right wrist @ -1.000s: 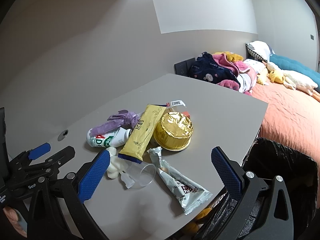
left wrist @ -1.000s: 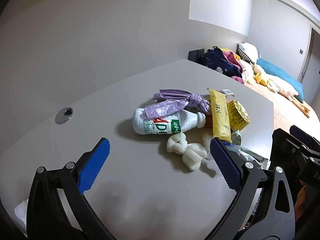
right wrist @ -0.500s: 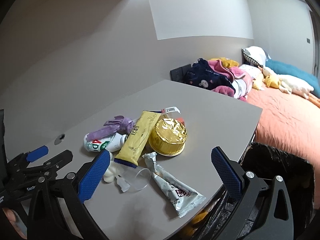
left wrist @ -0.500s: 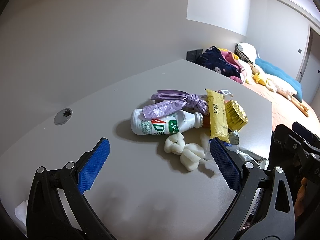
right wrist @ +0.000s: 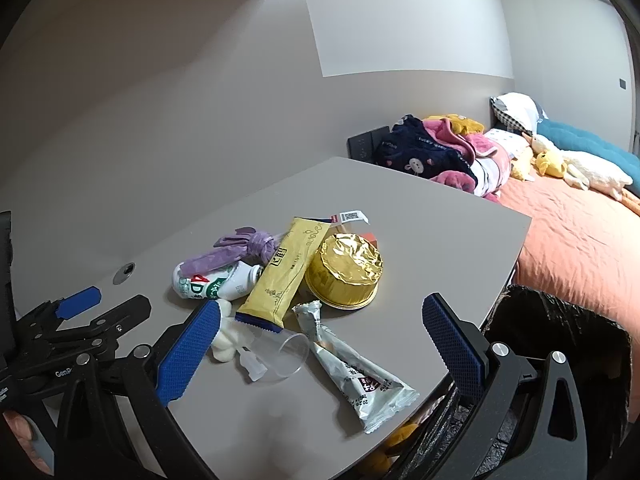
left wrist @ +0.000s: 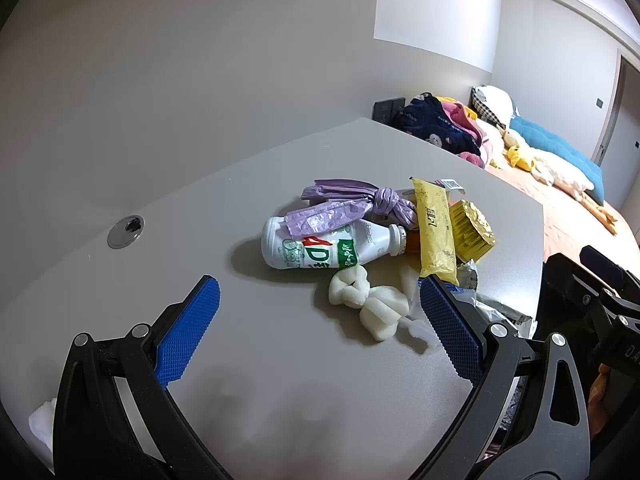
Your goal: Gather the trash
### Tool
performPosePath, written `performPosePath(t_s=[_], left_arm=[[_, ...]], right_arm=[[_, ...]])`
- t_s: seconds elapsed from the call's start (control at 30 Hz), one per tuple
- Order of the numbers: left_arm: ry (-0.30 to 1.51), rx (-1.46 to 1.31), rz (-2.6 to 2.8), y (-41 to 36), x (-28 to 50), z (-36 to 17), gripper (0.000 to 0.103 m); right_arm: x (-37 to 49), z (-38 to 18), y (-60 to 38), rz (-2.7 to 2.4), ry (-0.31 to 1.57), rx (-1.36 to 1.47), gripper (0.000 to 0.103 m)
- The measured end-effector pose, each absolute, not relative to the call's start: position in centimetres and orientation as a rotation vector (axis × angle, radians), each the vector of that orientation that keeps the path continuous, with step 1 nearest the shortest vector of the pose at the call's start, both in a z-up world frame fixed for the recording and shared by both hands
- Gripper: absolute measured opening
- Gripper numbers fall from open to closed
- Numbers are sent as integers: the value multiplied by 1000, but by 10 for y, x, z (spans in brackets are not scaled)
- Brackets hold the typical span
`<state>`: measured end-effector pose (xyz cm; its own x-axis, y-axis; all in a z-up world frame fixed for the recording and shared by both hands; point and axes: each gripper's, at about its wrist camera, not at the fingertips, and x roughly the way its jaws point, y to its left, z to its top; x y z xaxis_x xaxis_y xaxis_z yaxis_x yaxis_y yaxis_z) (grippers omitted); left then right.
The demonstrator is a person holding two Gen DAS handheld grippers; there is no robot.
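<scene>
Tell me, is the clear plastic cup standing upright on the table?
No, the clear plastic cup lies on its side on the table, its open mouth facing the right gripper.

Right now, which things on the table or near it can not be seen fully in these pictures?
- Silver wrapper, left wrist view: mostly behind the left tool.
- Trash bin, right wrist view: inside too dark; right tool covers its front.
- White wad, left wrist view: cut off by the tool's arm.
</scene>
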<state>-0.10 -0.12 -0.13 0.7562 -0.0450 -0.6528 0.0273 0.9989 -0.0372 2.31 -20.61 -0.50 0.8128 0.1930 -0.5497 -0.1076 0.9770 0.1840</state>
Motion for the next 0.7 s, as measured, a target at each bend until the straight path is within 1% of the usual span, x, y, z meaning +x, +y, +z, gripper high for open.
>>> performPosePath(t_s=[0.7], left_arm=[[721,-44,-79,-1,2,-4,97]], right_arm=[[25,-6,-204,169,603,147,101]])
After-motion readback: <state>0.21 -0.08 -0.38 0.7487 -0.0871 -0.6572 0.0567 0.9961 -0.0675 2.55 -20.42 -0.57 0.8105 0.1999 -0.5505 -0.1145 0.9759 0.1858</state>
